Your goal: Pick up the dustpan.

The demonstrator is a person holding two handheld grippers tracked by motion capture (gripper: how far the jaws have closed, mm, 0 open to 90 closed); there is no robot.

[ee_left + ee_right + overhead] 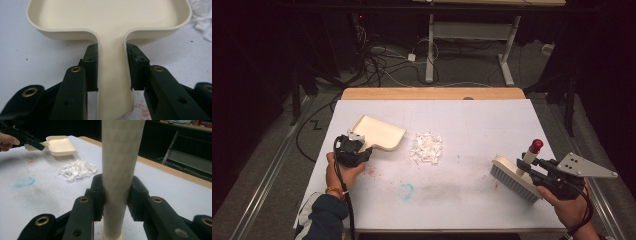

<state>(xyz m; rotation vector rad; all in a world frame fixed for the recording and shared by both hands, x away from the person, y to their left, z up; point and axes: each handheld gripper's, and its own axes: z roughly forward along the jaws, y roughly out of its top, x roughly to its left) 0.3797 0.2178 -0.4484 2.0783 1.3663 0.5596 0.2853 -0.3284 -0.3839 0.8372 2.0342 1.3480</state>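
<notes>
The left gripper sits near the table's left edge, about midway along it, with its jaws clamped on the flat handle of a cream dustpan. In the left gripper view the pads press both sides of that handle, and the dustpan's tray opens away from the jaws. The dustpan's mouth faces a small pile of white paper scraps lying just right of it, close but apart, around the middle of the table. In front of the pile the white cover is bare apart from a faint blue ring and some pink smudges, so there is open room toward the near edge. Between the pile and the right edge the surface is also free. Near the right edge, toward the near right corner, the right gripper holds a brush by its pale upright handle, bristles on the table; its jaws grip the handle tightly. No readable writing or labels show anywhere
</notes>
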